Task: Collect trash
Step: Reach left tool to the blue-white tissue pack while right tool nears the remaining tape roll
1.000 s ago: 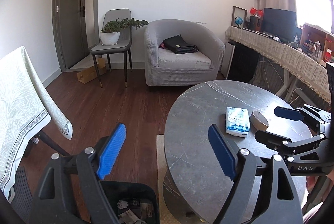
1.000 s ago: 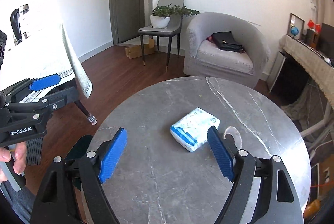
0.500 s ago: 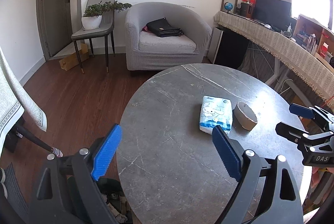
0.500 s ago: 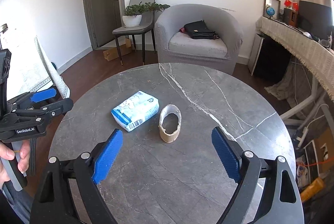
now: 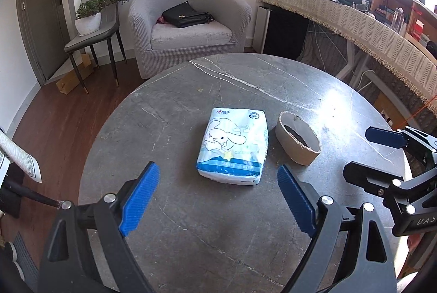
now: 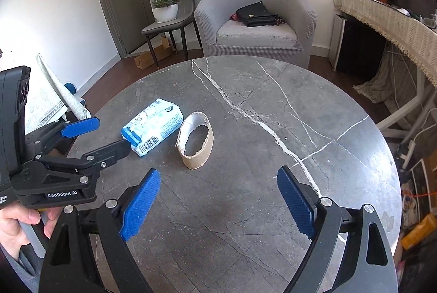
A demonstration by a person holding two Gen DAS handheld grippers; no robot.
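Observation:
A squashed cardboard ring [image 5: 297, 141] lies on the round grey marble table [image 5: 191, 238], right of a blue and white tissue pack [image 5: 233, 147]. In the right wrist view the ring [image 6: 196, 144] sits ahead and left, with the pack [image 6: 153, 126] beyond it. My left gripper [image 5: 218, 197] is open and empty, just short of the pack. My right gripper [image 6: 218, 200] is open and empty, short of the ring. Each gripper shows in the other's view: the right one [image 5: 382, 153] at the right, the left one [image 6: 90, 137] at the left.
A grey armchair [image 5: 188, 28] with a black bag stands behind the table. A chair with a potted plant [image 5: 90, 20] is at the back left. A cloth-covered desk [image 5: 368, 25] runs along the right. A cloth-draped table [image 6: 46, 99] is at the left.
Both grippers have moved over the table toward the pack and the ring. The left view swung right off the floor bin, which has left the frame. Both stay open.

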